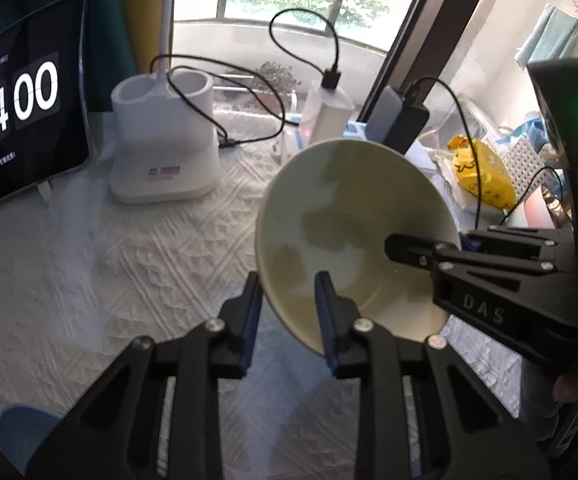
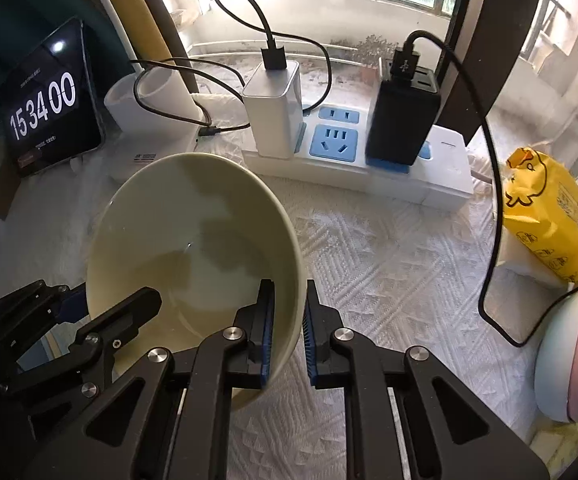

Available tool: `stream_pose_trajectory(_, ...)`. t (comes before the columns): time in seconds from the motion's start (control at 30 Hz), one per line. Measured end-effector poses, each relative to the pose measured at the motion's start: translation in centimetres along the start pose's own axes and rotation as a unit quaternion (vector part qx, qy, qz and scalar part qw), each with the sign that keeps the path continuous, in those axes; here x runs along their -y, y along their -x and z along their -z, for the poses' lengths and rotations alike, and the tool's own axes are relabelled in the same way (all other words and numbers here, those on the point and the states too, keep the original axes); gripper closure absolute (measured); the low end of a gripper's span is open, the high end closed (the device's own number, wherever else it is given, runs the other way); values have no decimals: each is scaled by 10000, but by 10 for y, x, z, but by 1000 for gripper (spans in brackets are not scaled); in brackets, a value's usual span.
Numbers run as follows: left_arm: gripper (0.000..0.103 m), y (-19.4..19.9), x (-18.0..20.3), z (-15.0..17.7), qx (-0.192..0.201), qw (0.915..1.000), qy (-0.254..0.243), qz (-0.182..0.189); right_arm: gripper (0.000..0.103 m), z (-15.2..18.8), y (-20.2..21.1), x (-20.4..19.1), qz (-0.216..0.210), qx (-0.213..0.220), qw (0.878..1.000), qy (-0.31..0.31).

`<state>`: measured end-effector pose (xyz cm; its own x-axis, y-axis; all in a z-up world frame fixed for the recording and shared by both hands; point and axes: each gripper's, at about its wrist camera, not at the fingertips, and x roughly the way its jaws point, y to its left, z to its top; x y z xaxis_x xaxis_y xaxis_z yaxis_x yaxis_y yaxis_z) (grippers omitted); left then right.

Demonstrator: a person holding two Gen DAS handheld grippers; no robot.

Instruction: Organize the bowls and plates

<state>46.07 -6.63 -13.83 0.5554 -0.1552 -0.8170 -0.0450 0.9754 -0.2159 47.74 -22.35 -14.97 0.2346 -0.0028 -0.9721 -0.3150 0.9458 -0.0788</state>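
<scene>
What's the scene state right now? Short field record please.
held item: pale green bowl, tilted, rim gripped on two sides
left gripper: jaws straddle the rim, one inside, one outside
right gripper: jaws shut on the opposite rim
surface: white textured cloth
behind: power strip, clock tablet
right side: yellow bag

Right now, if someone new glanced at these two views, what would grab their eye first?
The pale green bowl dominates the middle, tilted above the white textured cloth, with the right claw pinching its rim on one side and the left claw straddling the opposite rim. Next, the tablet clock glowing at back left, and the yellow duck-print bag at far right beside the power strip.
</scene>
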Motion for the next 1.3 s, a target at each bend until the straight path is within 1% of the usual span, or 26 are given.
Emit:
stream_pose_trajectory(0.33, 76, 31, 9, 2, 298, 9995, -132, 50, 89, 10, 33, -1, 84, 300, 9995, -78)
stream_pose_trajectory(0.5, 76, 44, 14, 7, 383, 9990, -174, 117, 89, 18, 49, -2, 122, 408, 9990, -114)
stream_pose_trajectory(0.63, 76, 55, 17, 10, 436, 9987, -202, 170, 89, 29, 65, 1, 156, 493, 9986, -144)
stream_pose_trajectory(0.93, 76, 85, 26, 19, 645, 9972, -279, 248, 89, 45, 98, -5, 259, 711, 9970, -148)
stream_pose_trajectory(1.3, 76, 113, 35, 36, 798, 9955, -391, 340, 89, 69, 122, -15, 372, 863, 9954, -182)
